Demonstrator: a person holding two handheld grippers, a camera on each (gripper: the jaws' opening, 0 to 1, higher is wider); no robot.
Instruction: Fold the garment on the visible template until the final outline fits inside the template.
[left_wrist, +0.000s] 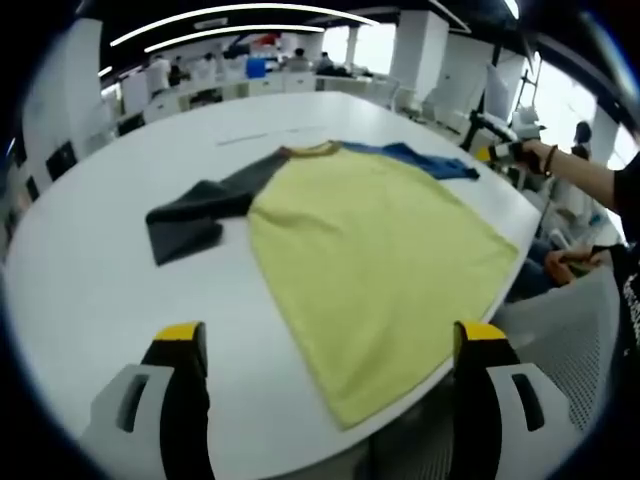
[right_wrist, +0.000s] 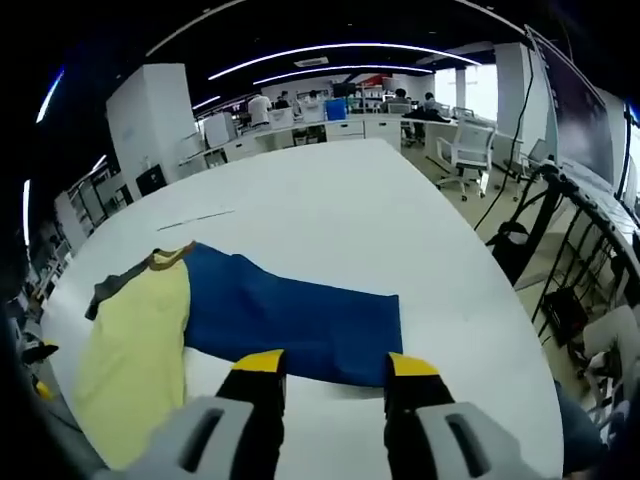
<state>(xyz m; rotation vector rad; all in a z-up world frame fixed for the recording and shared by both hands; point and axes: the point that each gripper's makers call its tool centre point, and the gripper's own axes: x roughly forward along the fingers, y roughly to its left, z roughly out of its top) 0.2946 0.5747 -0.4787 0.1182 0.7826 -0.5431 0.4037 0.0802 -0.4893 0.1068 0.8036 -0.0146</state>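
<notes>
Yellow cotton T-shirt with one grey and one blue sleeve (left_wrist: 370, 260) lies spread flat on the white oval table (left_wrist: 90, 260) in the left gripper view, its hem nearest the wide-open left gripper (left_wrist: 330, 345), collar far away, long axis running straight ahead. In the right gripper view, the blue sleeve (right_wrist: 300, 320) stretches crosswise just beyond the right gripper (right_wrist: 335, 365), jaws parted and empty, so this hand probably folds first.
</notes>
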